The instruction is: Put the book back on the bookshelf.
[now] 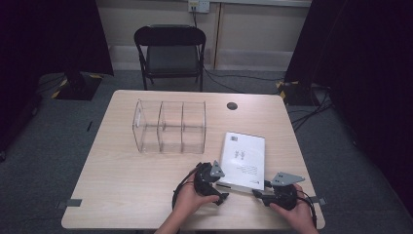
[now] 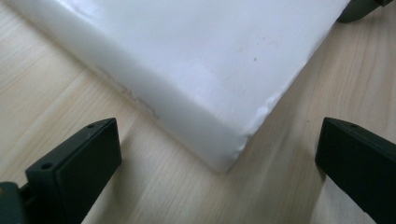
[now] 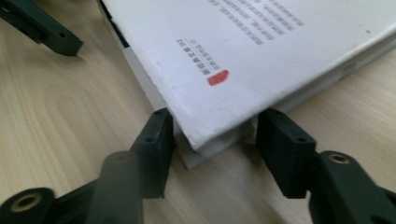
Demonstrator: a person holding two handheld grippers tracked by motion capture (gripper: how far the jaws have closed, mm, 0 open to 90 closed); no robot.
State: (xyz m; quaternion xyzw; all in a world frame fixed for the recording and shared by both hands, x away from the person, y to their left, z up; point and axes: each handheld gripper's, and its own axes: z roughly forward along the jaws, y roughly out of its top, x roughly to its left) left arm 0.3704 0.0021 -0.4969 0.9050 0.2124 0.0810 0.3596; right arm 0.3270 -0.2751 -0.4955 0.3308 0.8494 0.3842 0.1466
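Book (image 1: 242, 159) lies flat on the tabletop (image 1: 126, 185), white cover up, right of the clear acrylic organizer (image 1: 169, 126) and well apart from it. Your left claw (image 1: 222, 191) sits at the book's near left corner with its jaws spread wide, released, the corner lying between them and neither pad touching. Your right claw (image 1: 256, 193) is at the near right corner; its jaws straddle that corner at cover height, close on both sides, but you can't tell whether the pads press on it. Both your hands rest low at the tabletop's near edge
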